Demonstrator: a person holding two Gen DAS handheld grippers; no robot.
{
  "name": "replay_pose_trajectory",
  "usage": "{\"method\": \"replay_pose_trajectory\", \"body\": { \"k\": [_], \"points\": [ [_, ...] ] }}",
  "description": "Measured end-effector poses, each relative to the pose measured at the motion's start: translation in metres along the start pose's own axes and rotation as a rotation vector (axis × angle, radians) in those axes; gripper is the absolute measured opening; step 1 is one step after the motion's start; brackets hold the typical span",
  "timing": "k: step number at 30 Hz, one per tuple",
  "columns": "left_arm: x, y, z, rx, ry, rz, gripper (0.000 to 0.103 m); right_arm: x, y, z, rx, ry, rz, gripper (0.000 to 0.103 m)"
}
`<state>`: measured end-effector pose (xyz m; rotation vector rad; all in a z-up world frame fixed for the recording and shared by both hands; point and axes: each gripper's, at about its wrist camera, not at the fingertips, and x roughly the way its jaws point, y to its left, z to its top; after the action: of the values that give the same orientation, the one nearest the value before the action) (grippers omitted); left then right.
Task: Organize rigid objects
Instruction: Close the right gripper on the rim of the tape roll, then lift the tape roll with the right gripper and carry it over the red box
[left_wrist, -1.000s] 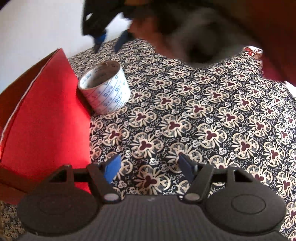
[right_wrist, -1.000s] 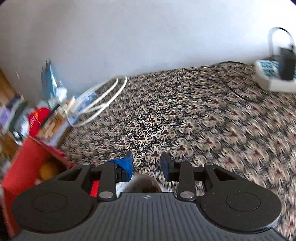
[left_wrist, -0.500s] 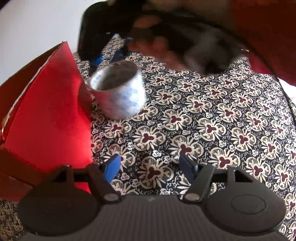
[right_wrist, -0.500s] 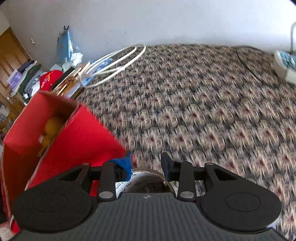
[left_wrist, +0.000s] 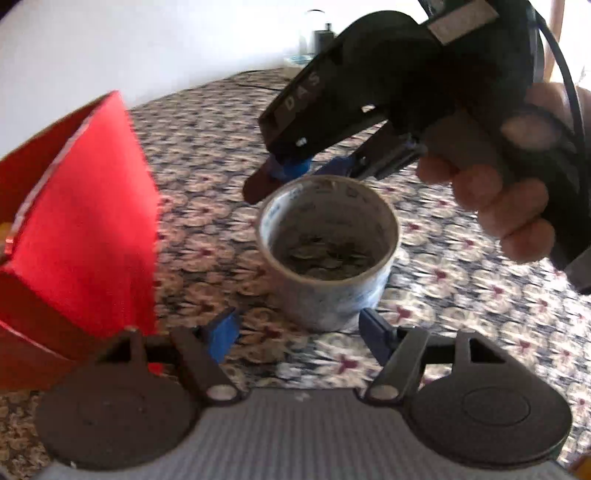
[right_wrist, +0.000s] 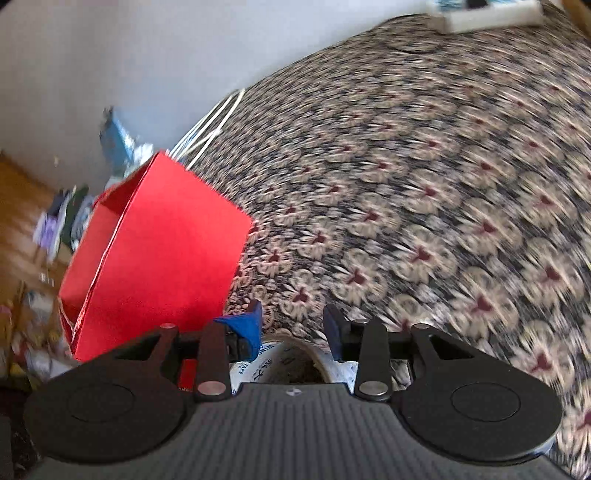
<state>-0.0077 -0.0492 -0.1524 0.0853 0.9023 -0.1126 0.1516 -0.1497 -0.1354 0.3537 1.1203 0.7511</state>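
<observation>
We see the roll of tape standing on end on the patterned bedspread, its hollow core facing up, just right of the red box, which sits at nine o'clock from it. Our right gripper reaches down at the roll's twelve o'clock rim; its jaws have just been opening, and in the right wrist view the right gripper shows daylight between its blue pads with the roll's rim below them, so we judge the tape released, or nearly so, rather than clamped. Our left gripper waits at the roll's six o'clock with its jaws spread wide, one pad on either side of the roll's near wall, not pressing on it. Something yellow shows at the box's edge at nine o'clock, too small to name, so some sorting may already be done. The tape is not yet in the box; we judge that a handover to the left gripper and a lift into the box remain.
</observation>
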Motion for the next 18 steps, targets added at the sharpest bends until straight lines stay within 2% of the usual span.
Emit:
{"method": "replay_pose_trajectory", "body": {
  "k": [9,18],
  "points": [
    [-0.001,-0.031,-0.005,0.046,0.018,-0.016,0.073,-0.036,-0.042,-0.03,0.241,-0.122,0.046,0.022],
    [-0.005,-0.049,-0.006,0.106,-0.006,0.014,0.073,-0.062,-0.08,-0.051,0.406,-0.179,0.115,0.024]
  ]
}}
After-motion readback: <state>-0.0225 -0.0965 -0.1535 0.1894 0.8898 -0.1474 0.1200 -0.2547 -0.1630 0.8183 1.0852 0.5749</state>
